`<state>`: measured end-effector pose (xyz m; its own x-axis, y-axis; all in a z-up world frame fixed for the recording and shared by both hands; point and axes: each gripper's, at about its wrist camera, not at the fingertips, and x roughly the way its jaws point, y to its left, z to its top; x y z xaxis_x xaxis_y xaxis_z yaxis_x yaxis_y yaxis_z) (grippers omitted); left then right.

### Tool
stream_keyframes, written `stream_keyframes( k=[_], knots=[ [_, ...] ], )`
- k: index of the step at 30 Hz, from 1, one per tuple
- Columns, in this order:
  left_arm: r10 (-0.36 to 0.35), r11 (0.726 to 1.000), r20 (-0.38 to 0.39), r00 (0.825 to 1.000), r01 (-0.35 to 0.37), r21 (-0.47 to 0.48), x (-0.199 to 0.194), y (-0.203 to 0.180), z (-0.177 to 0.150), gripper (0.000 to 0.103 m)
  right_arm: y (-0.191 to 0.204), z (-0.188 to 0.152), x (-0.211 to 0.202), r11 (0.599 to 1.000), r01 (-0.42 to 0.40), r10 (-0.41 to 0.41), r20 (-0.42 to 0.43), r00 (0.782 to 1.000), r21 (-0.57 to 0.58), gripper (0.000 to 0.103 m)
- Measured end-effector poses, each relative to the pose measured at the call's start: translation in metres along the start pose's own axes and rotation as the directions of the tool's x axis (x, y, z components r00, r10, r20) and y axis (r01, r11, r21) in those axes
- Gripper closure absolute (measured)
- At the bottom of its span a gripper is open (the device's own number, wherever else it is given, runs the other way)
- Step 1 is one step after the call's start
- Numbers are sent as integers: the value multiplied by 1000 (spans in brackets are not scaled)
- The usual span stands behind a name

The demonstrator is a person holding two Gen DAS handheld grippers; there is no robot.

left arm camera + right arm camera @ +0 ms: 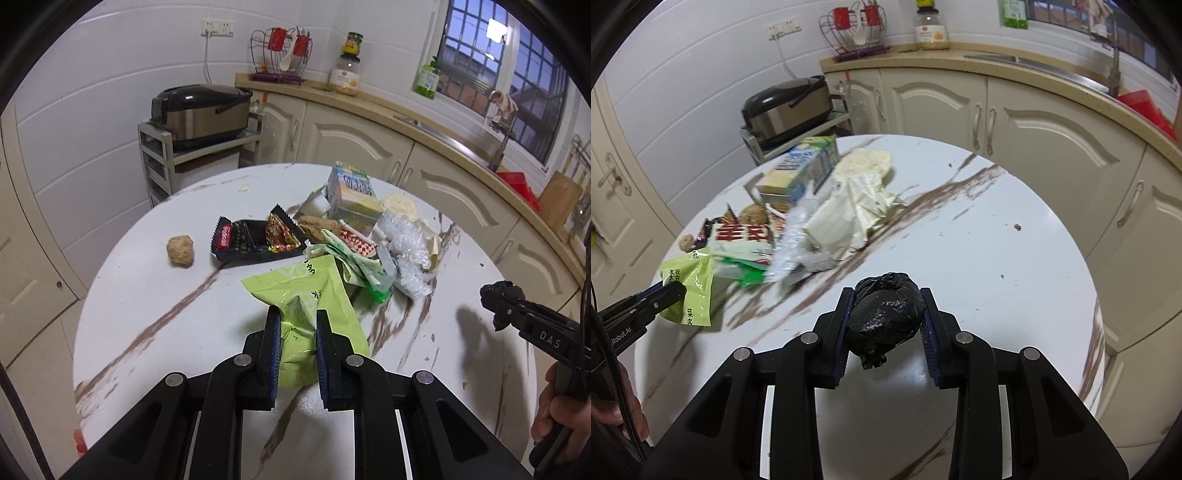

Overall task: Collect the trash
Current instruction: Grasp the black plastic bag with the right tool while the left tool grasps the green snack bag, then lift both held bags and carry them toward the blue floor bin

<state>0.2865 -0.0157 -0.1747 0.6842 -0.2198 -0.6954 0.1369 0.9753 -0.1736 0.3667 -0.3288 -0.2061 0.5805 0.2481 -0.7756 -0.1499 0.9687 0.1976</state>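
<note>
The left tool (295,314) is pinching a crinkled light-green foil snack wrapper (310,291) between its nearly closed blue pads, gripping it near the lower middle so the printed upper half is fanning out above the round white marble-patterned surface (147,295). The wrapper is looking thin, light and slippery; a hold well into the body, as here, seems safer than one on a bare edge, which could slide out.

The right tool (886,295) is clamping a crumpled black plastic bag bundle (884,317) across its middle, jaws part-way apart around it, the knotted tail dangling below. It is looking soft and squashy, so it should bear a firm squeeze.

Beyond the wrapper, the rest of the litter is lying heaped on the far half of the surface: a black plastic snack tray with red wrappers (255,240), a crushed clear plastic film (404,251), a blue-and-yellow drink carton (352,194) and a brown crumbly lump (180,250) sitting apart to the left. The carton is probably stiff enough to take by its sides; the lump may crumble.
</note>
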Motion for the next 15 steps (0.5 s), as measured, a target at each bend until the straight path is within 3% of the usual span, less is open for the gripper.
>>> stream_keyframes(
  k=[9, 15],
  knots=[
    [-37, 998, 92, 995, 33, 44, -57, -17, 1, 90, 14, 0, -38, 999, -31, 32, 71, 997, -15, 71],
    [-68, 993, 144, 987, 52, 110, -85, -50, 1, 90, 14, 0, -73, 999, -37, 39, 138, 990, -16, 71]
  ],
)
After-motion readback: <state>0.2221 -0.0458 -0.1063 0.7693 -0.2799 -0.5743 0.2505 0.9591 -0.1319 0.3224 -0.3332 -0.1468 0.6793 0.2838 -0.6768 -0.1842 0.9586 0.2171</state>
